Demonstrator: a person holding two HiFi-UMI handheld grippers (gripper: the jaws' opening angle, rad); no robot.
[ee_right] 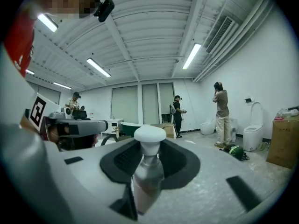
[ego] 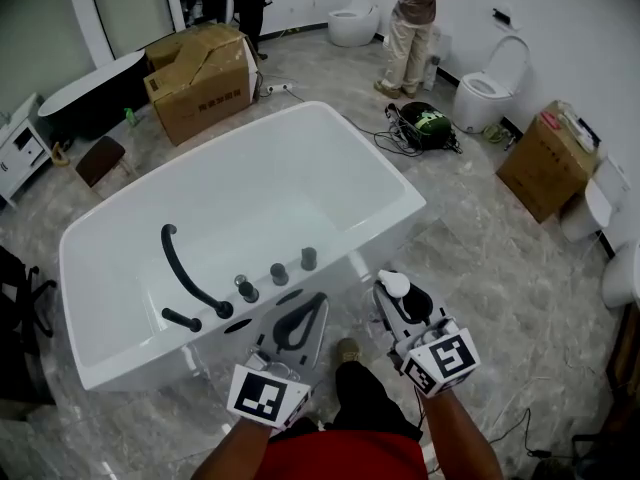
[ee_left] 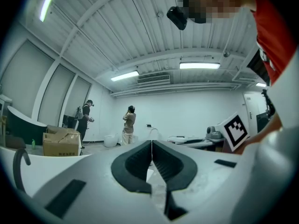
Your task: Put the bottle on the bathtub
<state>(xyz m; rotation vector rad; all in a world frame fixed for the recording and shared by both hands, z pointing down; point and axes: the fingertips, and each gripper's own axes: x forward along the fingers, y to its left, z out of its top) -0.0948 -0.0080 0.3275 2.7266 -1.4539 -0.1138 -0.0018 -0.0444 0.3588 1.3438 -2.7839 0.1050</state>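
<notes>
Grey marbled floor [ego: 500, 268]. White bathtub [ego: 130, 363] mid-room, with boxes [ego: 200, 73] and toilets [ego: 482, 96] around it. Only the gripper views show the strip-lit ceiling [ee_right: 140, 36].

Right hand-held gripper [ego: 400, 303] clamps the bottle [ego: 394, 286] just beside the tub's near rim, over the floor. Long axis along the jaws, white cap forward. Left hand-held gripper [ego: 300, 323] is clenched and empty.
</notes>
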